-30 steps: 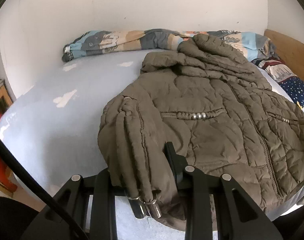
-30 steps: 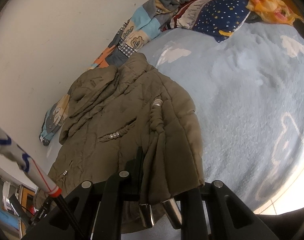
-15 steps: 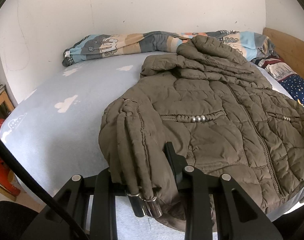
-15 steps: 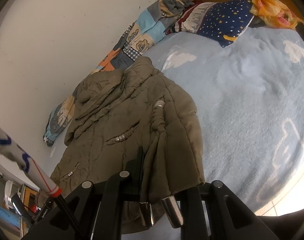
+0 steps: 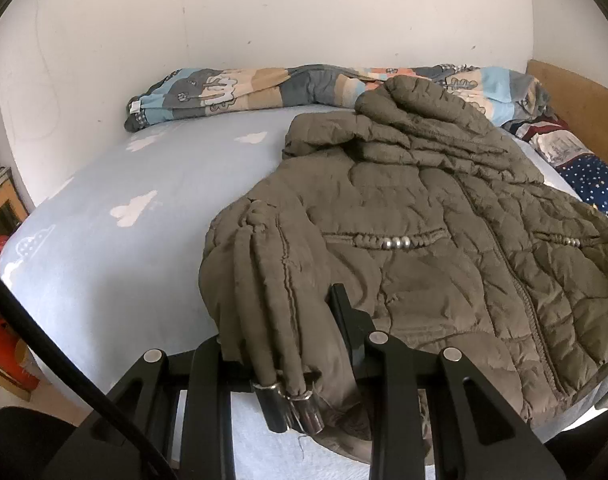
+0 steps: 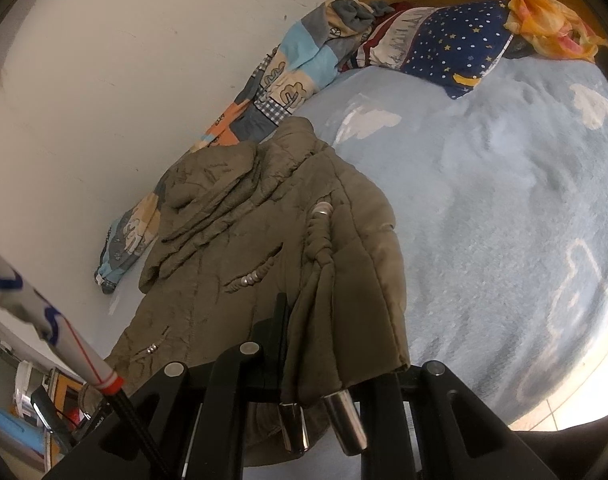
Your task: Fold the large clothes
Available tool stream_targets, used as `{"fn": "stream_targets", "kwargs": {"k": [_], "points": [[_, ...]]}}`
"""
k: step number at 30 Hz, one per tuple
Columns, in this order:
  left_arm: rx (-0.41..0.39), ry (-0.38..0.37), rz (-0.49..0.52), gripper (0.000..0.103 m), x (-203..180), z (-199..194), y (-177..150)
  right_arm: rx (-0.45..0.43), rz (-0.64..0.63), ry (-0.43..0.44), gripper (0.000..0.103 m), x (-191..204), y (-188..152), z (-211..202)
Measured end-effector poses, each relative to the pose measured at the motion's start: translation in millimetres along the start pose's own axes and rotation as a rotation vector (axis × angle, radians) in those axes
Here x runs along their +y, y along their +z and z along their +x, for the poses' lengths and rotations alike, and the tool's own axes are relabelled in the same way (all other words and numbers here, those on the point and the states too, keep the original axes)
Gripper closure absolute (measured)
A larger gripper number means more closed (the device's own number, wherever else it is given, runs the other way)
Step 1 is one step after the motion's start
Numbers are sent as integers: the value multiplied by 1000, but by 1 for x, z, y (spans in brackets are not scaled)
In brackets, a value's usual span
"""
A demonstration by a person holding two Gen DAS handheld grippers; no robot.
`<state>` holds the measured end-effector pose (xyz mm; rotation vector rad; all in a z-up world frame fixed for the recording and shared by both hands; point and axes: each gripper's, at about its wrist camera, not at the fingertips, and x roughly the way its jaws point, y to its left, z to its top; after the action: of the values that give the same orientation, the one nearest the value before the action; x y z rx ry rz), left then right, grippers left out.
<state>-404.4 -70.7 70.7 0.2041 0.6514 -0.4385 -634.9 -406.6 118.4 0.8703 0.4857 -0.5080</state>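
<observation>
Jacket (image 5: pixel 444 248): I'm pinching its bottom corners, both hand-held grippers (image 5: pixel 288 344) (image 6: pixel 324 356) clamped; next, I'm carrying the hem toward the hood (image 5: pixel 416 120).

A bed (image 5: pixel 104 248) with a pale blue cloud-print sheet carries an olive quilted jacket (image 5: pixel 444 248), a rolled patchwork blanket (image 5: pixel 232 92) along the wall, and a starry pillow (image 6: pixel 456 44).

- An olive-brown quilted jacket (image 5: pixel 444 240) lies spread front-up on the bed (image 5: pixel 124 240), zipped, its hood (image 5: pixel 416 120) bunched at the far end near the wall.
- Both sleeves are folded inward over the body, cuffs toward the near edge.
- Silver beads trim the pocket openings.
- Metal-tipped drawcords hang at the near hem.
</observation>
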Motion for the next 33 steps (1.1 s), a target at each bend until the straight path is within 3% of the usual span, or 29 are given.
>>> {"fn": "stream_targets", "kwargs": {"k": [20,33], "points": [[-96,-44,-19,75,9,-26,66,-43,-22,97,89,30,43,-18],[-185,-54,-43,75,15,-21,150,-126,-70,155,89,81,117,-15]]}}
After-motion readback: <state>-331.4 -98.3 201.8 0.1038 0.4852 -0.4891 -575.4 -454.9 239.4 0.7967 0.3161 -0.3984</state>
